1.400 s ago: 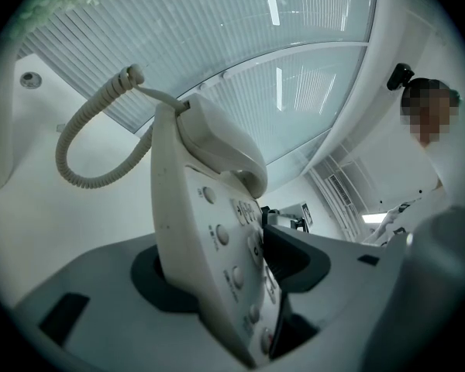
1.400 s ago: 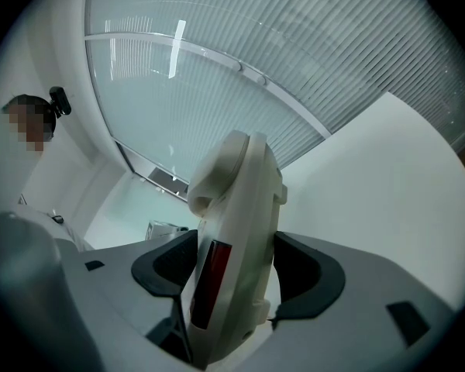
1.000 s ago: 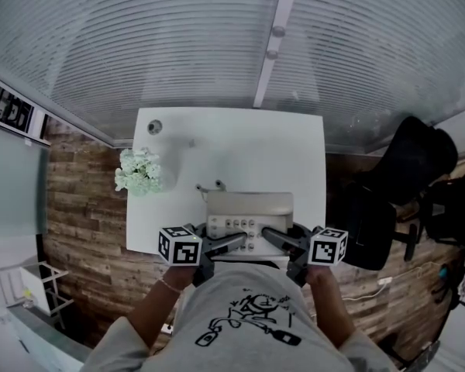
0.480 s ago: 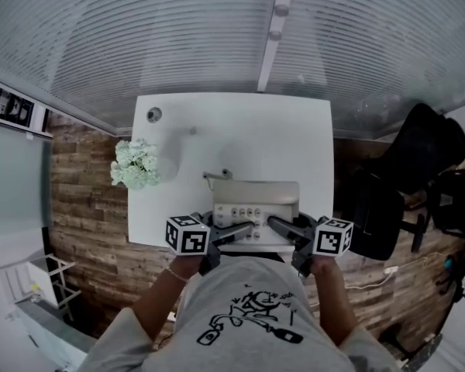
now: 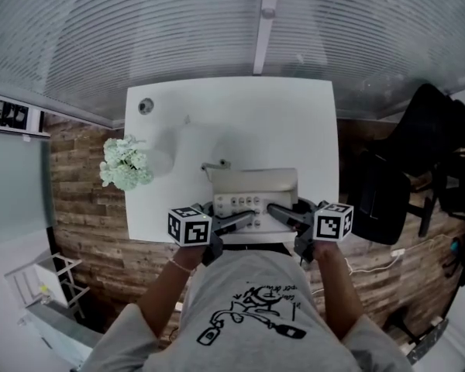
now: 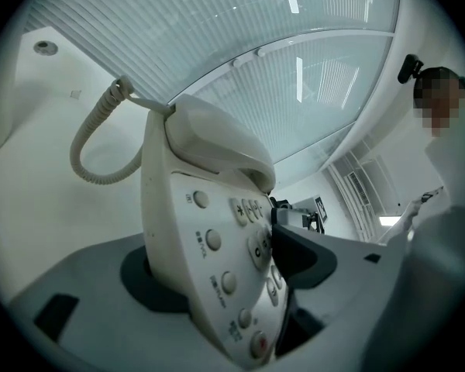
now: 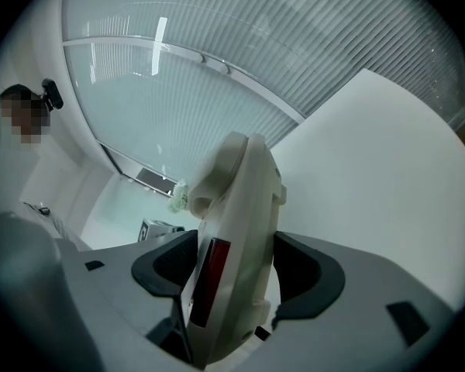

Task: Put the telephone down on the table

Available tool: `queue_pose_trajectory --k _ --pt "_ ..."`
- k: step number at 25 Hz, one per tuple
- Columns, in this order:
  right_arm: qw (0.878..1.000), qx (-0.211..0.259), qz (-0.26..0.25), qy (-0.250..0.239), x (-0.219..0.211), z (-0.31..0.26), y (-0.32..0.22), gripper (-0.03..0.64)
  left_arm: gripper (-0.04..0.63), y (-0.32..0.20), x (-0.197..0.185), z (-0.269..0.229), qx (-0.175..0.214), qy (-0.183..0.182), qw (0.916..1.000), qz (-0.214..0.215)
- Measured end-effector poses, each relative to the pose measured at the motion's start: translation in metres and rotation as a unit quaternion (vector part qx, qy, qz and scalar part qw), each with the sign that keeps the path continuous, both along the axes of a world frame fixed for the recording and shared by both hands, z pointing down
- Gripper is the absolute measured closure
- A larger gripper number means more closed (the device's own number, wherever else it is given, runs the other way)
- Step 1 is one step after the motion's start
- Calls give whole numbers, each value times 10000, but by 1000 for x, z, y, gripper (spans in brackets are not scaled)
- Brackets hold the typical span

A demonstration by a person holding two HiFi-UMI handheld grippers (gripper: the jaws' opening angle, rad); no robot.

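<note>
A beige desk telephone (image 5: 252,192) with its handset (image 6: 217,142) on the cradle is over the near edge of the white table (image 5: 232,122). Whether its base touches the top I cannot tell. My left gripper (image 5: 244,222) grips its left end. The jaws are opening, but the telephone (image 6: 209,231) is still between them, one pad on the keys and one on the underside. My right gripper (image 5: 277,212) is shut on the right end, where the telephone's side (image 7: 236,231) fills the jaws. The coiled cord (image 6: 93,146) loops out to the left.
A pot of pale green flowers (image 5: 124,163) stands at the table's left edge. A small round fitting (image 5: 146,105) sits in the far left corner. Black office chairs (image 5: 418,161) stand to the right, on a wooden floor. A ribbed glass wall runs behind the table.
Both grippers have come down with the telephone towards the table top. Both still have it between their jaws.
</note>
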State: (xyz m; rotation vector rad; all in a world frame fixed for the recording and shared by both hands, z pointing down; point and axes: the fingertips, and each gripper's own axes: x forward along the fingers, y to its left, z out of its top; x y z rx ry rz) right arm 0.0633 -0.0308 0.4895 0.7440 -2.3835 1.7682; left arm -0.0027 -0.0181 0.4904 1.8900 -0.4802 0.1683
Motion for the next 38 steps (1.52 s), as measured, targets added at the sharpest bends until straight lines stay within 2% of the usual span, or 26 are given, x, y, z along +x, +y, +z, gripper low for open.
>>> queue_pose_trajectory --k 8,20,38 --pt "9998 -89 -100 145 -1 25 1 308 262 3 -2 26 -175 -39 9998 -57" --pt "9994 -70 -198 265 3 54 -5 309 249 -2 1 55 -165 -354 9992 116" --pt "9992 -195 -180 288 7 88 -13 309 233 -9 6 90 -323 -526 9979 195"
